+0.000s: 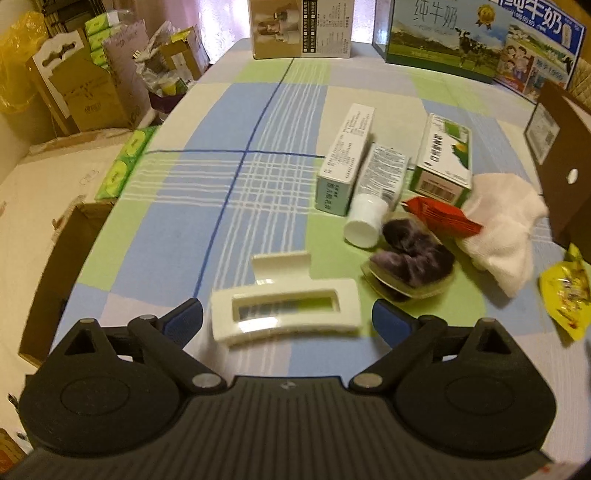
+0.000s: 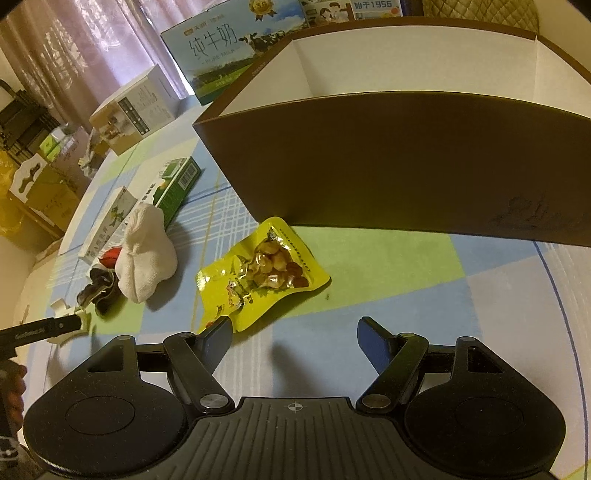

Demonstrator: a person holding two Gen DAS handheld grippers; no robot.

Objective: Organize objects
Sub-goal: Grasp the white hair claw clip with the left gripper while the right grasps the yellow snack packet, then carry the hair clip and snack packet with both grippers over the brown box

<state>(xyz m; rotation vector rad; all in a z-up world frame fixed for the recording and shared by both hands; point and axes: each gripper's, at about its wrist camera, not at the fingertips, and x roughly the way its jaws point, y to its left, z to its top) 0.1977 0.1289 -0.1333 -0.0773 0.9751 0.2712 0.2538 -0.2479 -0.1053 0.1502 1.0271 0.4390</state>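
A white hair claw clip (image 1: pixel 284 312) lies on the checked tablecloth between the fingers of my left gripper (image 1: pixel 288 319), which is open with a small gap on each side of the clip. Beyond it sit a dark scrunchie in a clear pack (image 1: pixel 413 258), a white-capped tube (image 1: pixel 373 199), two medicine boxes (image 1: pixel 345 158), a red packet (image 1: pixel 443 216) and a white cloth (image 1: pixel 506 225). My right gripper (image 2: pixel 295 328) is open and holds nothing; a yellow snack packet (image 2: pixel 258 273) lies just ahead, its corner by the left finger. An open brown box (image 2: pixel 369 158) stands behind the packet.
Milk cartons (image 1: pixel 447 37) and a beige carton (image 1: pixel 299 27) line the table's far edge. Cardboard boxes (image 1: pixel 88 96) and green tissue packs (image 1: pixel 125 162) crowd the floor left of the table. The left gripper's finger (image 2: pixel 55 326) and the clip (image 2: pixel 70 317) show at the right wrist view's left edge.
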